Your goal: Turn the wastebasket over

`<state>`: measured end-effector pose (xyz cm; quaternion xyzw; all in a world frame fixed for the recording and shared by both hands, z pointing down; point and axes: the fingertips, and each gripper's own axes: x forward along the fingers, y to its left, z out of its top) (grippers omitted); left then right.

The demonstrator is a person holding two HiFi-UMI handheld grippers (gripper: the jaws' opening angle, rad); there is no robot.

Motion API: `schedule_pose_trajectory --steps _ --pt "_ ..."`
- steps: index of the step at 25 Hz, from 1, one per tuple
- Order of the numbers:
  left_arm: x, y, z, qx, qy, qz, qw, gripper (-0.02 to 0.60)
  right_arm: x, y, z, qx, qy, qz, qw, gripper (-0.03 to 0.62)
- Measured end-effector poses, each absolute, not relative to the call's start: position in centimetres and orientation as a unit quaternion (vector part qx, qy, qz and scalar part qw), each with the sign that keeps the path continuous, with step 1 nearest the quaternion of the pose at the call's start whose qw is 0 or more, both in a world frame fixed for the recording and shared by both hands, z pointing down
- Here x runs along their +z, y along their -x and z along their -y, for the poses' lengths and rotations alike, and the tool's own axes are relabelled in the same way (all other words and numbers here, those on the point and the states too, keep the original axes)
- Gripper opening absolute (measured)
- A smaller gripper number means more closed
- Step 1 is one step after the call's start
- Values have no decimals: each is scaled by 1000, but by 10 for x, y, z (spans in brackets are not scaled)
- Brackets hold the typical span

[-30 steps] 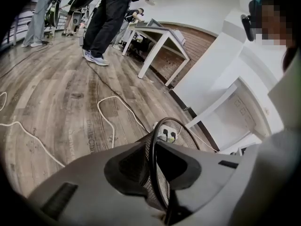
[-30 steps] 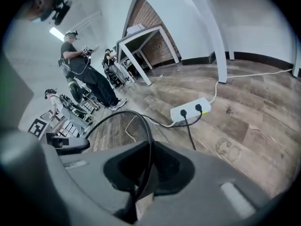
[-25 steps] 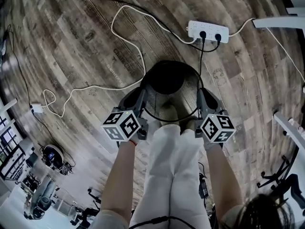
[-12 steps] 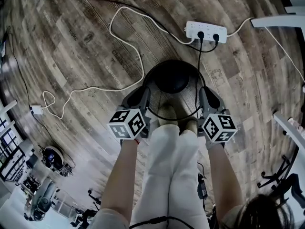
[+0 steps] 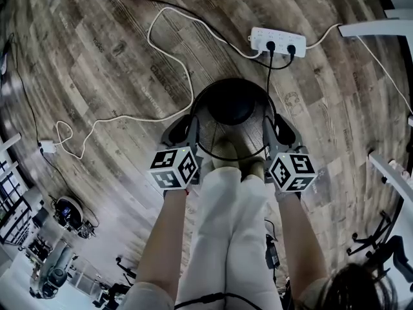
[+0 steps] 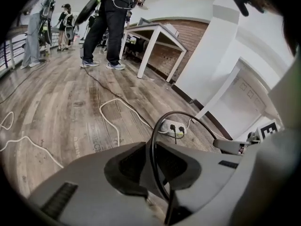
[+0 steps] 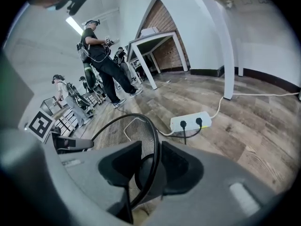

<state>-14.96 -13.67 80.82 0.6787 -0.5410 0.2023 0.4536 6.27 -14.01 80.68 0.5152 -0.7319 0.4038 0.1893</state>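
The black mesh wastebasket (image 5: 231, 108) stands upright on the wooden floor (image 5: 110, 57), mouth up, just ahead of the person's shoes (image 5: 226, 154) and short of the white power strip (image 5: 277, 42). The left gripper (image 6: 151, 163) is clamped on the rim's left side. The right gripper (image 7: 151, 166) has just been opening, with the rim loose between its parted jaws.

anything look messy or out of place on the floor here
Loose cables: a white cable snakes across the floor from the power strip and passes close beside the wastebasket, which looks tipped toward the person. Nothing looks spilled or broken.
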Motion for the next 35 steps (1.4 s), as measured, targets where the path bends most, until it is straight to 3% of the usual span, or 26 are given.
schedule_pose_trajectory --steps 10,13,19,24,35 --pt "779 165 133 218 -679 584 388 67 773 -69 138 365 -516 751 191 135" --pt "765 159 131 206 -687 577 390 67 758 -71 136 353 -516 756 193 114" --pt "731 133 120 181 -717 550 388 63 725 -70 126 334 -509 769 196 1" --pt "698 107 118 180 -750 521 366 -1 693 -61 117 330 -484 787 191 -3" --pt "605 76 114 155 -803 464 340 -2 609 -51 105 285 -420 838 200 -3"
